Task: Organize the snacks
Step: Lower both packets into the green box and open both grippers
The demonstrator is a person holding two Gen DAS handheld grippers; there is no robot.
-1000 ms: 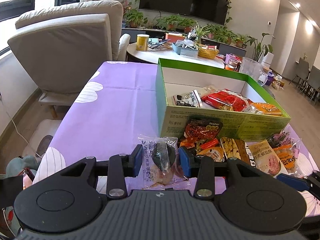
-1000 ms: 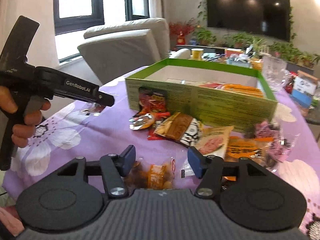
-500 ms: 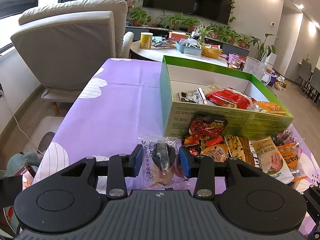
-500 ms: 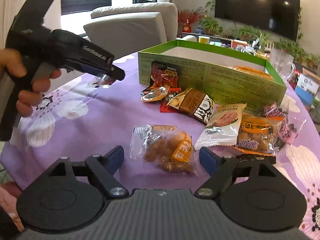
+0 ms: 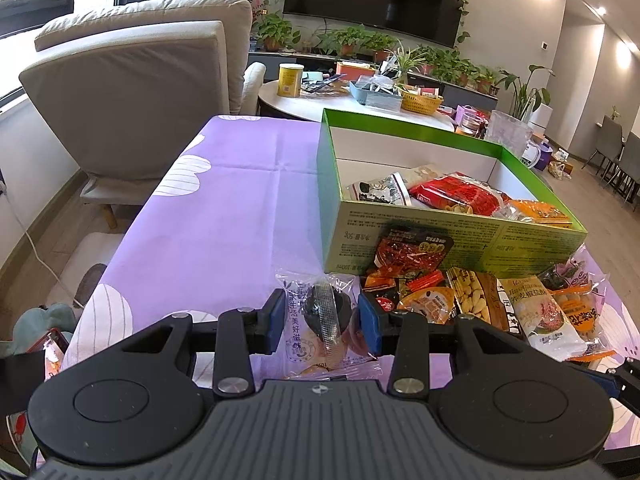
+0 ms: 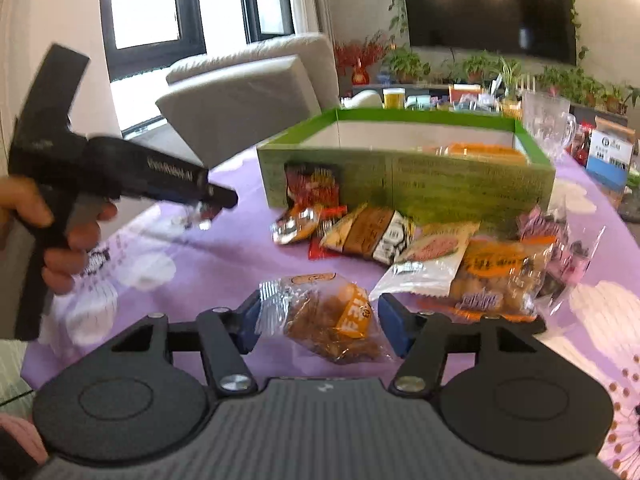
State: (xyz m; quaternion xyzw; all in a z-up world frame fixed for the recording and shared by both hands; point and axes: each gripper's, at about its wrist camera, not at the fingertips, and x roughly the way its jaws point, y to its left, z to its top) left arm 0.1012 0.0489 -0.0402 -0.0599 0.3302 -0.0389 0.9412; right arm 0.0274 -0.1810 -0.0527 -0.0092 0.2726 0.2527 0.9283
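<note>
Living room behind, purple flowered tablecloth (image 5: pixel 224 216) under everything I work on.

Left gripper (image 5: pixel 323 317): my blue pads are clamped on a clear snack packet (image 5: pixel 320 320) with a dark round piece inside. Packet's long axis runs away from me along the fingers, printed top end toward the green box (image 5: pixel 452 240), sealed bottom end toward the gripper body. In the right wrist view this packet hangs off the cloth at the tip of the left tool, with a hand (image 6: pixel 60 236) around its handle.

Right gripper (image 6: pixel 318 322): fingers apart, standing on either side of a clear bag of brown fried snack (image 6: pixel 328 318) with an orange label. Left pad (image 6: pixel 250 320) looks to touch the bag's crimped edge; right pad sits just beside it with a gap. Bag lies flat on the cloth, long axis slanting from far left to near right.

Outward: loose pile of packets against the box's near wall — red chilli packet (image 5: pixel 412 246) leaning upright on it, peanut packet (image 5: pixel 476 300) and white packet (image 5: pixel 544 316) lying flat, long axes pointing toward the box. Inside the box, toward its right end: red bag (image 5: pixel 460 196), orange bag (image 5: pixel 536 212), a black-and-white packet (image 5: pixel 380 192).

Beige armchair (image 5: pixel 132 92) far left.
</note>
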